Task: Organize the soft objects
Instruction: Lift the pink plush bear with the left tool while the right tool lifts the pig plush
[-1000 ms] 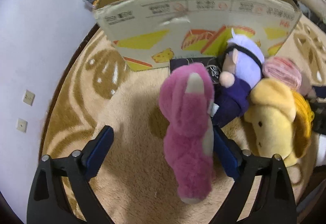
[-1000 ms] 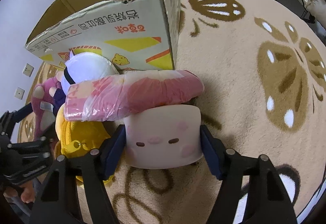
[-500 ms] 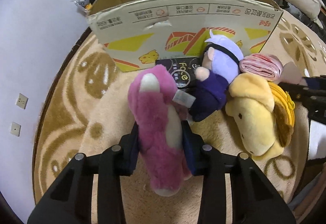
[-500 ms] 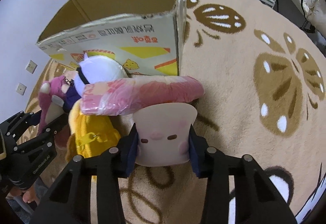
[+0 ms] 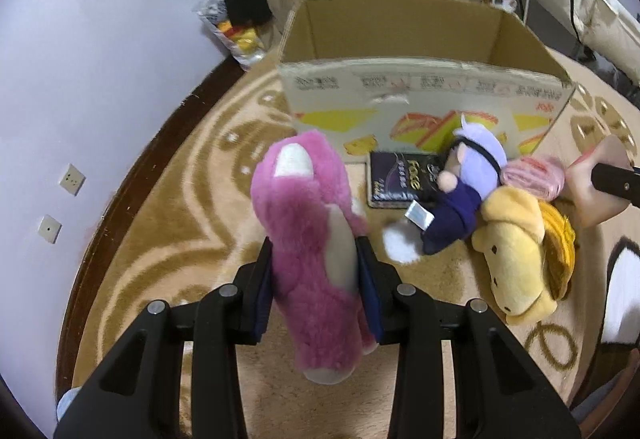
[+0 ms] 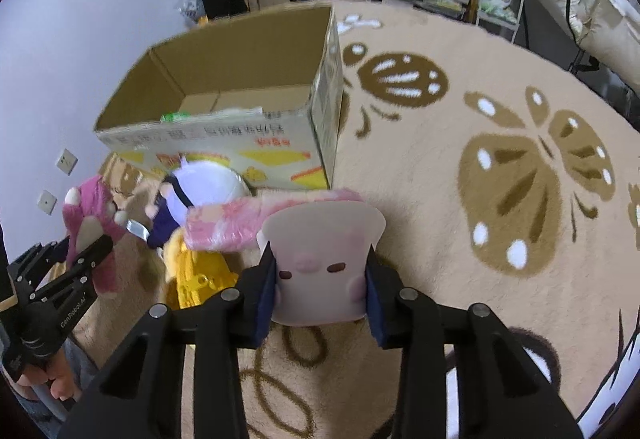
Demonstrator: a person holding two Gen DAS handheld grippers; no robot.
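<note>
A: Where does the cardboard box (image 5: pixel 420 95) lie from each tool?

B: Straight ahead of the left tool (image 5: pixel 316 287), which is clamped on the pink plush (image 5: pixel 308 239). From the right tool (image 6: pixel 320 287), closing on the toast plush (image 6: pixel 320 263), it sits ahead and leftward.

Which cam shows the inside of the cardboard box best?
Right wrist. It looks down into the cardboard box, showing the inner walls, bottom flaps and something green by the near wall. The left wrist view faces the printed front of the box and shows only the upper inner walls; the floor is hidden.
</note>
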